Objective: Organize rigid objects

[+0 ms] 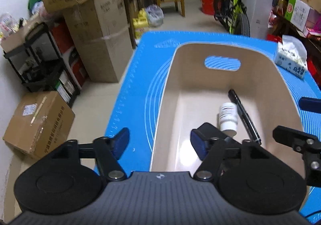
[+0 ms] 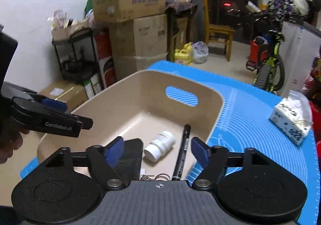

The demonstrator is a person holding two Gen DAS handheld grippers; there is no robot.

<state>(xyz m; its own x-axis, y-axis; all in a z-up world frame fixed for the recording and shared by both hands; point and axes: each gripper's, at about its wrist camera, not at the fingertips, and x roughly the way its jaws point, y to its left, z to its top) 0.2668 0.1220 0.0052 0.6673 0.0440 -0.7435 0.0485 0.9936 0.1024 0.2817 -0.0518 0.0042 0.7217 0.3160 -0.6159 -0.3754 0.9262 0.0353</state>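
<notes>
A beige bin (image 1: 170, 76) (image 2: 216, 102) stands on the blue mat (image 1: 136, 88) (image 2: 250, 124). On its floor lie a white bottle (image 1: 228, 116) (image 2: 160, 144) on its side, a black marker (image 1: 244, 116) (image 2: 182, 150), a flat black object (image 1: 208, 130) (image 2: 130, 154) and a key ring with keys (image 2: 154, 176). My left gripper (image 1: 159, 142) (image 2: 79, 114) is open and straddles the bin's left wall, holding nothing. My right gripper (image 2: 157, 151) (image 1: 301, 118) is open above the bottle and marker, holding nothing.
A tissue pack (image 1: 291, 60) (image 2: 291, 118) lies on the mat to the right of the bin. Stacked cardboard boxes (image 1: 96, 30) and a black shelf (image 1: 40, 60) stand on the left. Beyond the table are a wooden chair (image 2: 218, 32) and a bicycle (image 2: 270, 64).
</notes>
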